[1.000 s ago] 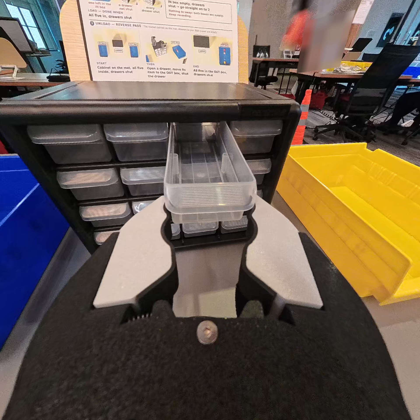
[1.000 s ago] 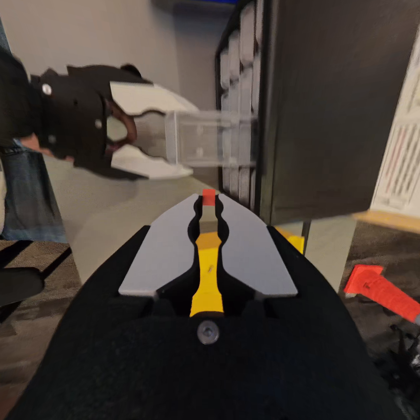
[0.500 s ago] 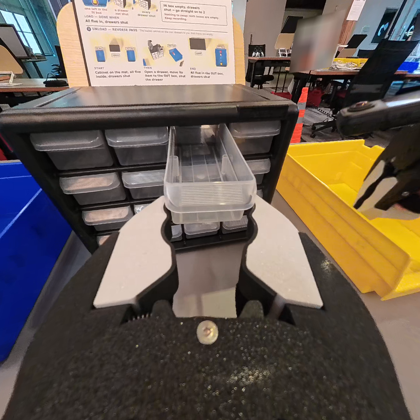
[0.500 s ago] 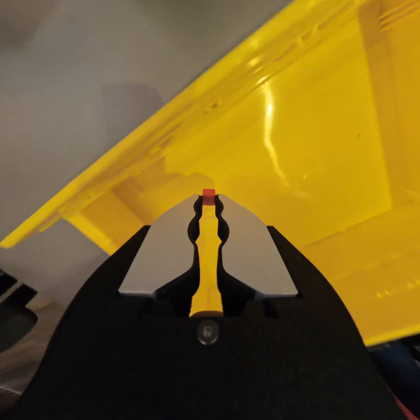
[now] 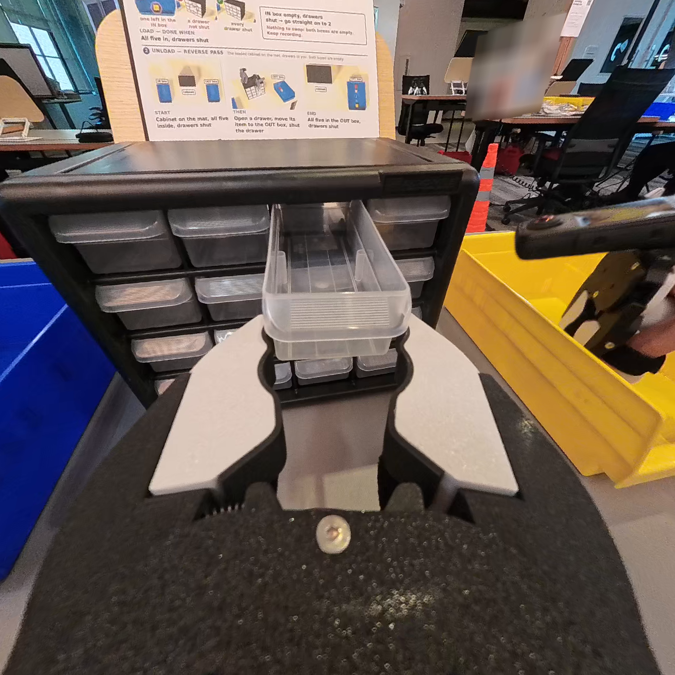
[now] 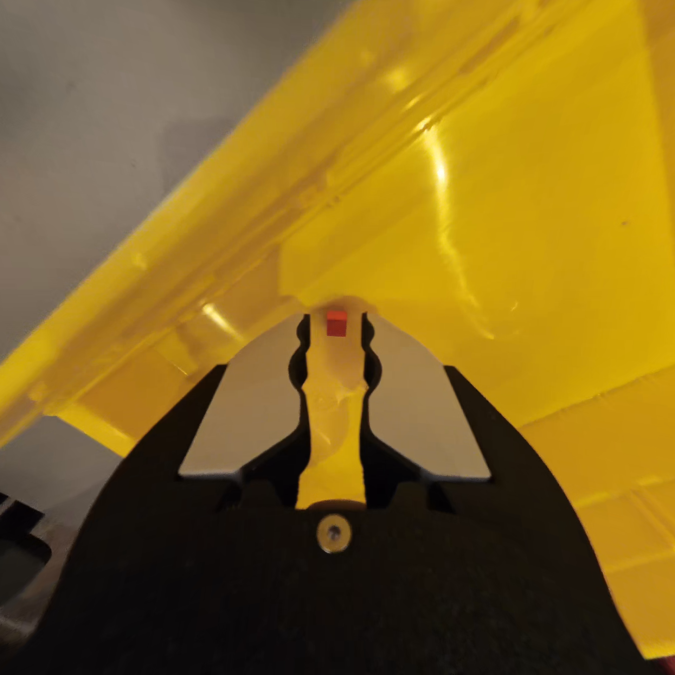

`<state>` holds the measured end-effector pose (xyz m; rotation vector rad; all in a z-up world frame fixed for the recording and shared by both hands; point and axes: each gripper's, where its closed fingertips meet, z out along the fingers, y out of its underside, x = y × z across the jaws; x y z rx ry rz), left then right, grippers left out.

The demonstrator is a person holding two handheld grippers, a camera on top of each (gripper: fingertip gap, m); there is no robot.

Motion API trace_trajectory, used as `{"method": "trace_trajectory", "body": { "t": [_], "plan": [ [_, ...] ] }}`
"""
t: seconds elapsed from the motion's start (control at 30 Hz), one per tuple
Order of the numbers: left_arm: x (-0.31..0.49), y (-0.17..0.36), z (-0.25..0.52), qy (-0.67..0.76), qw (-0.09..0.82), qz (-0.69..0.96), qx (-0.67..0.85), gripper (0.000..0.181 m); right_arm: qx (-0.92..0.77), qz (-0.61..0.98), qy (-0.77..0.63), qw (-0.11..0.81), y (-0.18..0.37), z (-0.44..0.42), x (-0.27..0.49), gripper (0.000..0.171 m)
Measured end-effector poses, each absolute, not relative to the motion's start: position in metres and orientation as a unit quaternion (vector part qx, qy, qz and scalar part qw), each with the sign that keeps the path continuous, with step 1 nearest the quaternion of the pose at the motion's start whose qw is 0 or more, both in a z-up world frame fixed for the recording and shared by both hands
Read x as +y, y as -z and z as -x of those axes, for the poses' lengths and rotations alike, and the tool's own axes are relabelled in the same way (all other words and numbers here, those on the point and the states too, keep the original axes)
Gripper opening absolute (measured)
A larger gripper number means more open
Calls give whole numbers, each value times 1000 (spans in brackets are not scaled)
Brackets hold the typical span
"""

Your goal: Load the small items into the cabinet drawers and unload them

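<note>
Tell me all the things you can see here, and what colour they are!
cabinet: one, black, middle of table.
open drawer: one, clear, top row, pulled out, looks empty.
shut drawers: many, clear, in the cabinet.
yellow bin: one, right of cabinet.
blue bin: one, left of cabinet.
small cube: one, red, in the yellow bin.
poster: one, white, behind cabinet.
left gripper: around the open drawer's front.
right gripper: open, either side of the cube.
</note>
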<state>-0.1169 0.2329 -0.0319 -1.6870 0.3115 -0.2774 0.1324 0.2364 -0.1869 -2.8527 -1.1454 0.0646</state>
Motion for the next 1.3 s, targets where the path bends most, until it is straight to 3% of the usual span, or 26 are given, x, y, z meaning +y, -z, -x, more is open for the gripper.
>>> {"method": "trace_trajectory", "body": {
  "t": [0.13,0.27,0.4,0.47,0.53,0.77,1.2,1.3],
  "plan": [
    [240,30,115,118,646,743,133,63,-341,927,-13,154,139,-127,241,35],
    [267,28,107,106,639,750,134,64,-242,879,11,412,70,-116,229,30],
    [296,30,104,86,628,760,140,64,-178,819,-99,536,58,-68,162,30],
    [298,32,105,80,623,765,143,74,-168,796,-129,568,64,-45,131,28],
    [287,32,109,95,628,758,144,68,-159,762,-152,609,71,-24,111,25],
    [265,22,114,119,652,737,132,26,-203,756,-172,598,100,22,96,25],
    [303,26,98,118,633,756,116,25,-237,754,-145,596,110,33,91,23],
    [288,31,99,129,626,757,132,33,-242,751,-148,596,109,34,90,24]
  ]
}}
